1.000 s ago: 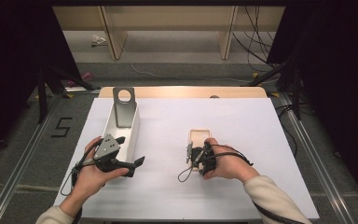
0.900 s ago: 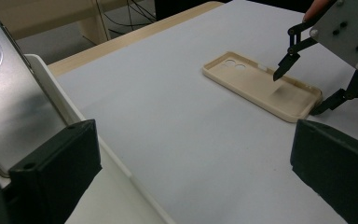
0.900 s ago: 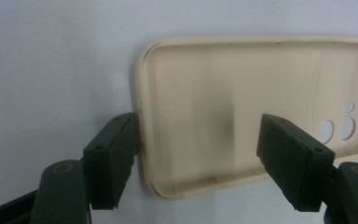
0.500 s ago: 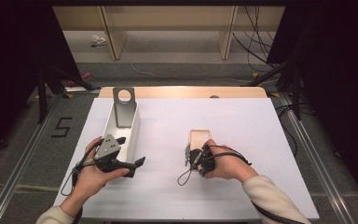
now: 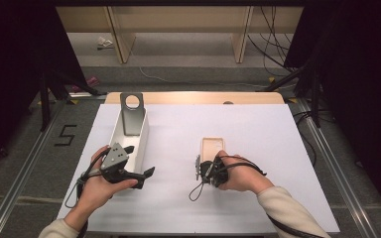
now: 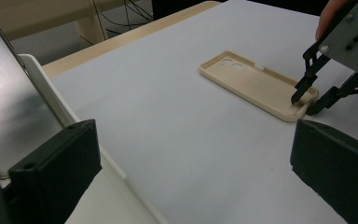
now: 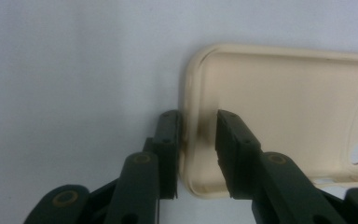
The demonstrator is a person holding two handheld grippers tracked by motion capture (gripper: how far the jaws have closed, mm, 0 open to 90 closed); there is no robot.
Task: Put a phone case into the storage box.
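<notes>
Grasp step in hand: our right tongs (image 7: 198,140) straddle the case's (image 7: 284,116) near end wall on the tabletop (image 5: 278,134), jaws apart, not yet clamped. Left tongs (image 6: 191,172) gape, beside the tray (image 5: 141,144). Next: close, then lift.

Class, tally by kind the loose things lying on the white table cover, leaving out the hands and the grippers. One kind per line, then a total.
Beige plastic phone case, lying open side up: 1
White rectangular tray: 1
Silver phone leaning in the tray: 1
Total: 3
</notes>
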